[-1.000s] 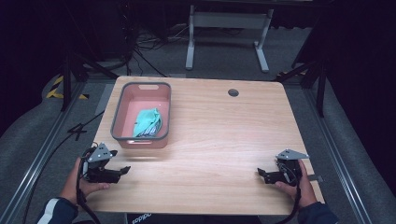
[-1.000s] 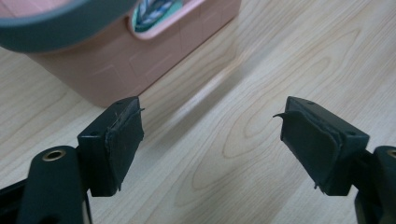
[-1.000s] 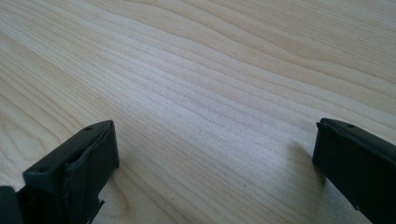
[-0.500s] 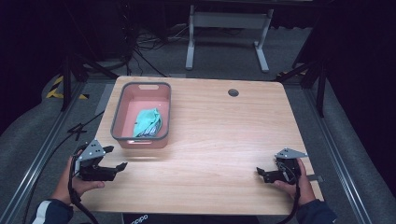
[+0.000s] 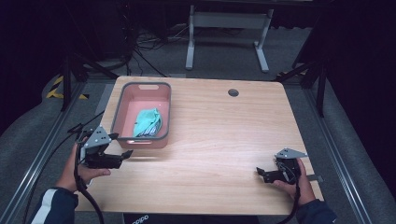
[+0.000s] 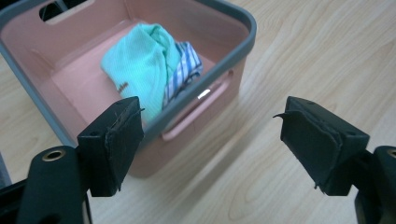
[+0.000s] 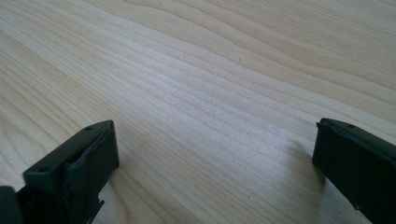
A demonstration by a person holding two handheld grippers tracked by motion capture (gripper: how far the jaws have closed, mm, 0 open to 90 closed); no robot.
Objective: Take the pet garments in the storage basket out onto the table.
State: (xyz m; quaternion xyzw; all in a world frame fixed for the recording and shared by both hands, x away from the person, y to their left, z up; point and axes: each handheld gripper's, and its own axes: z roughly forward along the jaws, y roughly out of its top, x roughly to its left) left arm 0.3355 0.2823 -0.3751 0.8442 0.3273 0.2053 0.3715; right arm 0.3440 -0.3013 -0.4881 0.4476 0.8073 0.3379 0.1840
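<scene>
Two grippers are at the worktop (image 5: 224,135). The left gripper (image 5: 122,156) hangs just beside the pink bin's (image 5: 122,100) near corner, fingers (image 6: 114,140) spread, empty. A green cloth (image 6: 140,65) lies bunched inside the bin. The right gripper (image 5: 259,173) rests well apart from the bin, fingers spread on bare wood.

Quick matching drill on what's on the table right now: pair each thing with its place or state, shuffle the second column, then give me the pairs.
Things:
1. pink basket
2. green cloth
3. left gripper
4. right gripper

Places or states:
A. low over the near right part of the table, jaws open on nothing
B. lying bunched inside the basket
C. on the far left part of the table, grey rim
D. just in front of the basket's near wall, jaws open on nothing

Pairs: 1-C, 2-B, 3-D, 4-A
</scene>
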